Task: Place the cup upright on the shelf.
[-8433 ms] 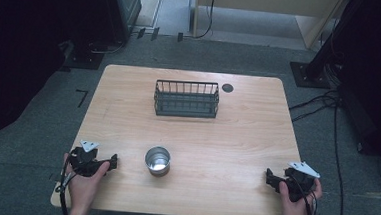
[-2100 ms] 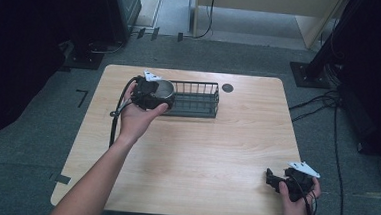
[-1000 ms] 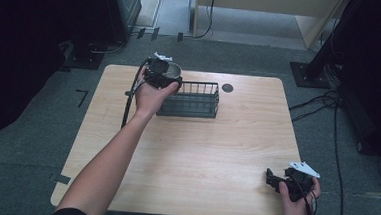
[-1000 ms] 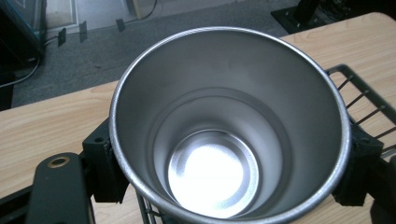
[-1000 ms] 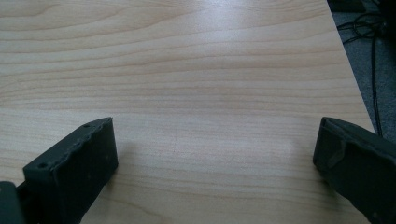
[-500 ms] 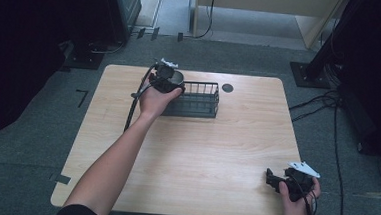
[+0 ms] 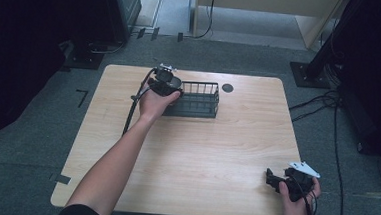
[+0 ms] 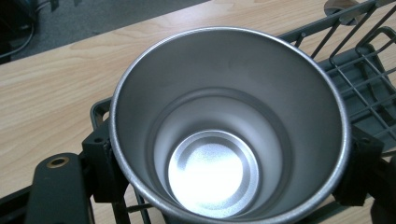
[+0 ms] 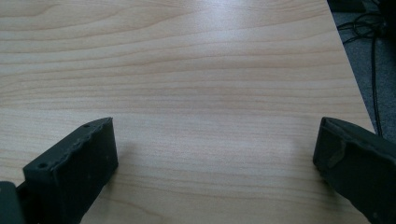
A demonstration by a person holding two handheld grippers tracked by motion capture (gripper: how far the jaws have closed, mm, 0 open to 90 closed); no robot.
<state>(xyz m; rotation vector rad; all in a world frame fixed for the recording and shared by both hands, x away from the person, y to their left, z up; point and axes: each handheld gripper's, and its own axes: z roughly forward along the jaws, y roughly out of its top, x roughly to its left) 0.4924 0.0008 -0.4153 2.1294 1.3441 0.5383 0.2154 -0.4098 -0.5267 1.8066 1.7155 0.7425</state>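
A shiny steel cup [image 8: 224, 135] sits upright between the jaws of my left gripper [image 7: 172, 86], which is shut on it. The cup [image 7: 174, 82] hangs over the left end of the black wire basket [image 7: 195, 99] at the table's far middle. In the left gripper view the basket wires [image 8: 359, 70] show behind and under the cup. My right gripper [image 7: 274, 180] rests at the table's near right corner, its jaws wide apart with bare wood between them [image 9: 215, 140].
The wooden table [image 7: 195, 158] has a small dark round disc [image 7: 228, 88] just right of the basket. Cables run over the grey floor [image 7: 324, 103] to the right of the table. Dark stands and equipment flank the far side.
My left gripper picked the cup up from the near left of the table, carried it to the far side and now moves it right over the basket's left end. The right gripper stayed still.
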